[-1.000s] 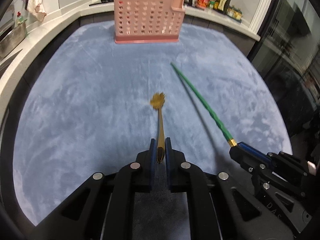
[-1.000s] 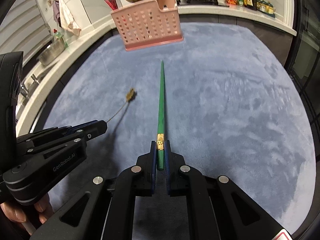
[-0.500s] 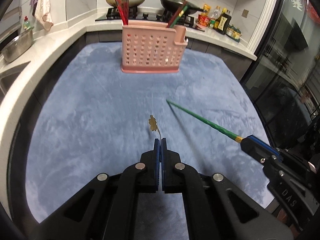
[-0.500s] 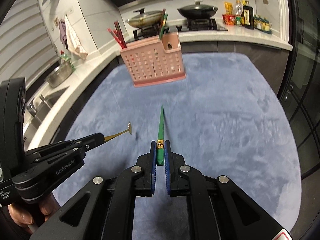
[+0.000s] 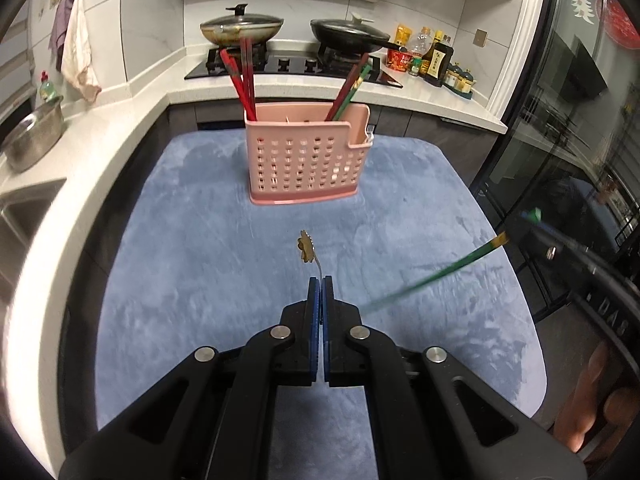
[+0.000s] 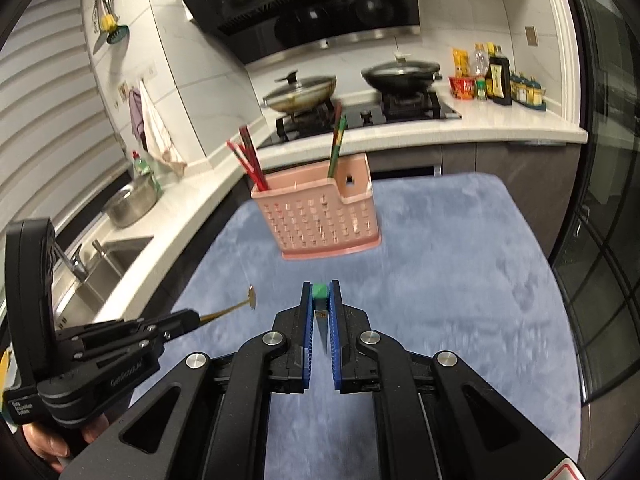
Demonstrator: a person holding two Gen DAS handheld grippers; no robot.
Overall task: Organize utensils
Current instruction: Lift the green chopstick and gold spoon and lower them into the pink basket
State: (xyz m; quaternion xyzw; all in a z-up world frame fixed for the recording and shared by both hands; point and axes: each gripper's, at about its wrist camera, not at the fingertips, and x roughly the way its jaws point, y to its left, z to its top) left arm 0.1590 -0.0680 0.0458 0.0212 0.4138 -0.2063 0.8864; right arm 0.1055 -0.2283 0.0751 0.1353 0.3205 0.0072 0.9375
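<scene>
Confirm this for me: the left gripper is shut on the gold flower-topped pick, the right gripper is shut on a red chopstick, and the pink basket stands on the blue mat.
One slip: the right gripper holds a green chopstick, not red, as the right wrist view shows. The left gripper holds the gold pick; the pink basket stands on the blue mat.

right gripper (image 6: 320, 300): bottom centre, blue pads clamped on green chopstick (image 6: 319, 291), its blunt end facing the camera
left gripper (image 6: 192, 318): lower left, closed on thin gold fork (image 6: 236, 306), flower-shaped head tilted up to the right
hand (image 6: 48, 446): bottom left corner, gripping the left unit
pink basket (image 6: 320, 220): centre, upright on blue mat (image 6: 460, 280); red chopsticks (image 6: 248, 160) at its left end, a green and red pair right
background: two lidded pans on the hob, sink left
</scene>
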